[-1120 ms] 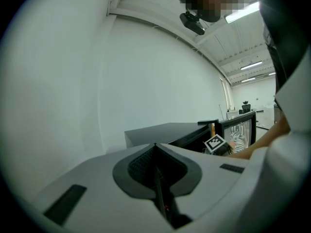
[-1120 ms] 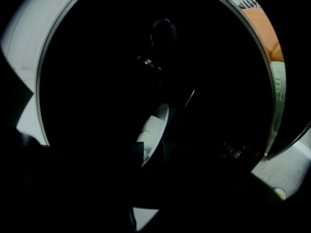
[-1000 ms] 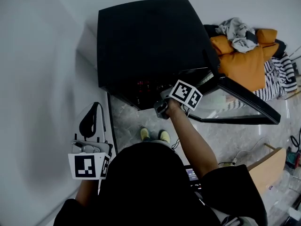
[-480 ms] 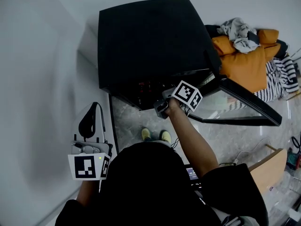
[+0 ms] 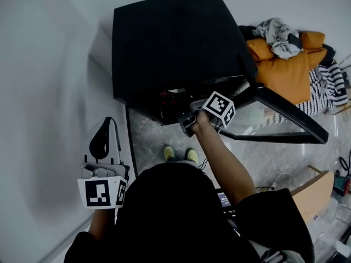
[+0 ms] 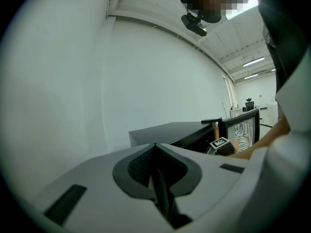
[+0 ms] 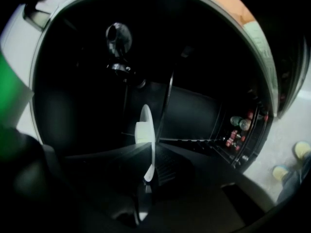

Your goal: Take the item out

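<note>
**Plate gripped inside the black cabinet**

Plate (image 7: 146, 125) was the most likely name for the thin white disc, seen edge-on in the right gripper view. The dark made its shape hard to judge. It sat within the cabinet's unlit inside, not yet brought out past the opening.

At the far left of the head view, a pale wall (image 5: 44, 92) ran alongside the person. The left gripper (image 6: 155, 164) was held low beside that wall, well apart from the cabinet. Its jaws were pressed together with nothing between them.

In the middle stood the black cabinet (image 5: 175, 43), its flat top facing the camera and its front open toward the person. The right gripper (image 7: 150, 149) reached into that opening on an outstretched arm. Its jaws had just been closing, and they were clamped on the lower edge of the plate, one pad on each face. Small red and green things (image 7: 239, 125) sat further right inside the cabinet, too small to identify.

Below the opening, a pair of yellow shoes (image 5: 181, 155) showed on the grey floor.

To the right, the cabinet's glass door (image 5: 274, 119) stood swung wide open. Beyond it lay a heap of clothes (image 5: 285, 73), orange, grey and striped.
</note>
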A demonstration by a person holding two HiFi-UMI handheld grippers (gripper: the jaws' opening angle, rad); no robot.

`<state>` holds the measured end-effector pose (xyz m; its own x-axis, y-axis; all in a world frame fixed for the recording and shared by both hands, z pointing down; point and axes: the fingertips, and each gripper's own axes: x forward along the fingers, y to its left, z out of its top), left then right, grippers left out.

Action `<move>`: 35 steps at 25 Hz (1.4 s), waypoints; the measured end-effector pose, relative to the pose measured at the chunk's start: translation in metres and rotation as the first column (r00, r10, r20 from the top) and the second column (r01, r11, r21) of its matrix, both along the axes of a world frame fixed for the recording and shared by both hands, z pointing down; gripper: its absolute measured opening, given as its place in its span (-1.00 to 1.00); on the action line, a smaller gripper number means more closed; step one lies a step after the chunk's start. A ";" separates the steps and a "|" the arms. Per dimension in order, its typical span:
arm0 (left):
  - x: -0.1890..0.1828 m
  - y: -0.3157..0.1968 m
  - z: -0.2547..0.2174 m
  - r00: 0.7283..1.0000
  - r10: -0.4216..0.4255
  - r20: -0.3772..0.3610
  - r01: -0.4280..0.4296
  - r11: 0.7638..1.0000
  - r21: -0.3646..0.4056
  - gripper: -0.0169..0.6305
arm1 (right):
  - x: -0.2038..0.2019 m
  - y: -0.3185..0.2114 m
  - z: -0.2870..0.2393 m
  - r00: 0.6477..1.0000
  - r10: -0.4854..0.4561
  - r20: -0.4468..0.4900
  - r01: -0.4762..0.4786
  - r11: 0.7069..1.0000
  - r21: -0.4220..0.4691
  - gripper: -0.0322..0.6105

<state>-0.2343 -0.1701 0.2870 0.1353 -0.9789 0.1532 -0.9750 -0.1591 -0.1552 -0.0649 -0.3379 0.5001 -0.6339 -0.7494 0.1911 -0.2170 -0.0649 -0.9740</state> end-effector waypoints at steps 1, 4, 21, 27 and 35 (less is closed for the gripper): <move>0.001 0.000 0.000 1.000 0.003 0.000 -0.003 1.000 0.000 -0.92 | 0.001 0.001 0.001 1.000 0.004 0.008 -0.004 1.000 -0.008 -0.85; 0.003 0.001 -0.001 1.000 0.011 0.003 -0.011 1.000 0.003 -0.92 | 0.002 0.006 0.001 1.000 0.010 0.019 -0.009 1.000 -0.021 -0.85; 0.024 0.005 0.009 0.996 0.074 -0.049 -0.075 0.997 -0.008 -0.92 | 0.032 0.041 -0.001 1.000 0.008 -0.019 -0.010 0.997 -0.071 -0.85; 0.035 0.006 0.016 0.992 0.097 -0.079 -0.099 0.995 -0.014 -0.92 | 0.049 0.063 0.000 0.999 -0.007 -0.034 0.004 0.995 -0.098 -0.85; 0.048 0.005 0.021 0.988 0.111 -0.103 -0.113 0.993 -0.018 -0.92 | 0.061 0.098 -0.014 0.995 -0.093 -0.045 0.087 0.989 -0.122 -0.85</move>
